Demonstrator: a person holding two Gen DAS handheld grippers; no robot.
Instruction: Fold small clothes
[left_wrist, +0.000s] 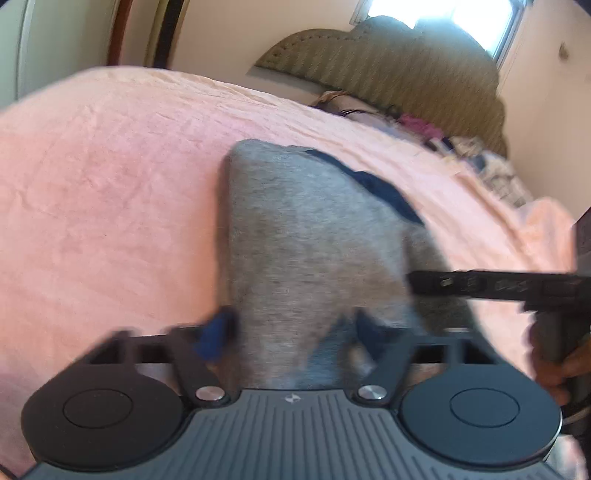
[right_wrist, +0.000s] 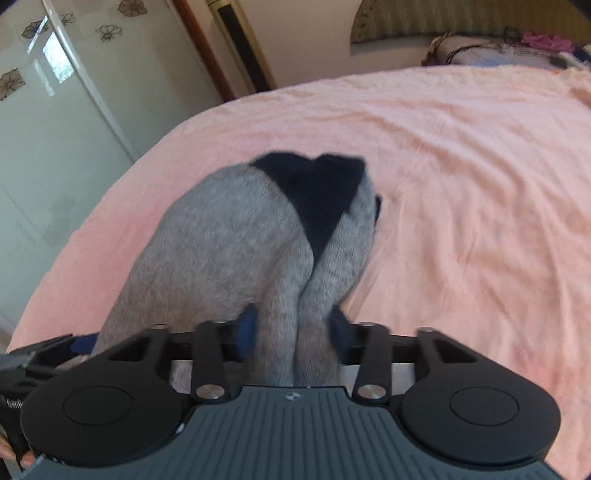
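Both grippers clamp the near edge of a grey sock (left_wrist: 306, 236) on the pink bedspread (left_wrist: 110, 184) — left gripper (left_wrist: 295, 332), right gripper (right_wrist: 295, 328).

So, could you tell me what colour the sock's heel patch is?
Dark navy, nearly black, on the grey sock; the right wrist view shows the heel patch best.

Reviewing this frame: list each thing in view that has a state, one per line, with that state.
Grey garment: lying on the bed, near edge bunched and gripped at both tools, dark patch at its far end.
Left tool: closed on the grey garment.
Right tool: closed on a bunched fold of the garment.
Pink bedspread: spread over the bed, lightly wrinkled.
Clothes by the headboard: piled, unfolded; blurred.
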